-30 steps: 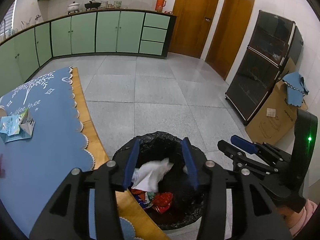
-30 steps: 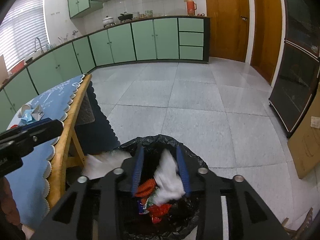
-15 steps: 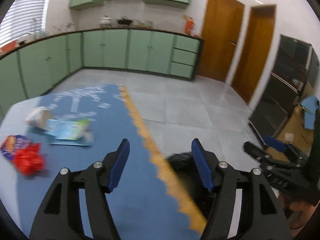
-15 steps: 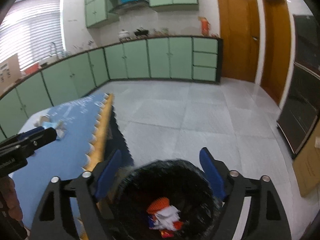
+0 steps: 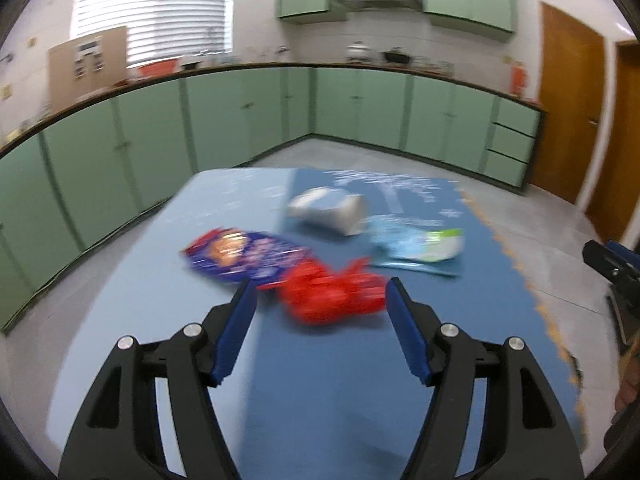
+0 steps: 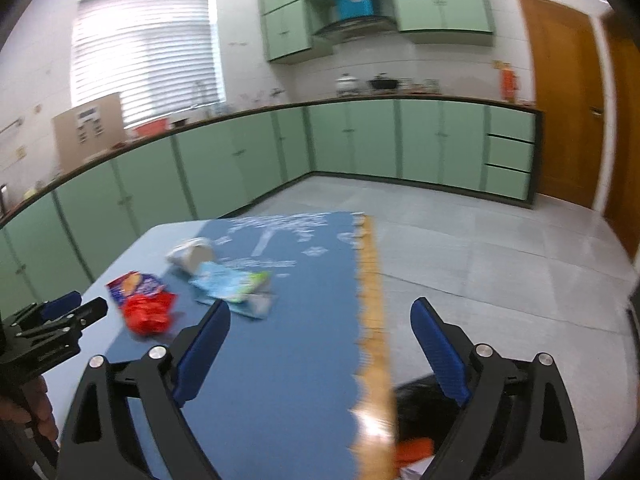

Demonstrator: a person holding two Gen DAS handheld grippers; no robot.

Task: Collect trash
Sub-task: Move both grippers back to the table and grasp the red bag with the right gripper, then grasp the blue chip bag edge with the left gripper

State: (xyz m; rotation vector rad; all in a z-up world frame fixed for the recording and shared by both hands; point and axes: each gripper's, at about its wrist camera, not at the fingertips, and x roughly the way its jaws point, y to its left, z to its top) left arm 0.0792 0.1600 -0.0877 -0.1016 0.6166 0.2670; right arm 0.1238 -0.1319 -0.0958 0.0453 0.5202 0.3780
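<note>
Red wrapper (image 5: pixel 334 300), blurred print, left claw (image 5: pixel 320 316) agape

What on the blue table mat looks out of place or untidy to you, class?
Four bits of litter lie loose on the blue mat: a crumpled red wrapper, a blue and red snack packet, a tipped grey cup and a flattened light blue carton. Both claws are open and empty.

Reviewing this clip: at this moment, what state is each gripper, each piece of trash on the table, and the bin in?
Left gripper: jaws open, empty, pointed at the red wrapper.
Right gripper: jaws open, empty, above the table edge.
Red wrapper: crumpled, lying on the table.
Blue snack bag: lying flat, partly under the red wrapper.
Paper cup: tipped on its side.
Light blue packet: lying flat.
Trash bin: lined in black, trash inside.
</note>
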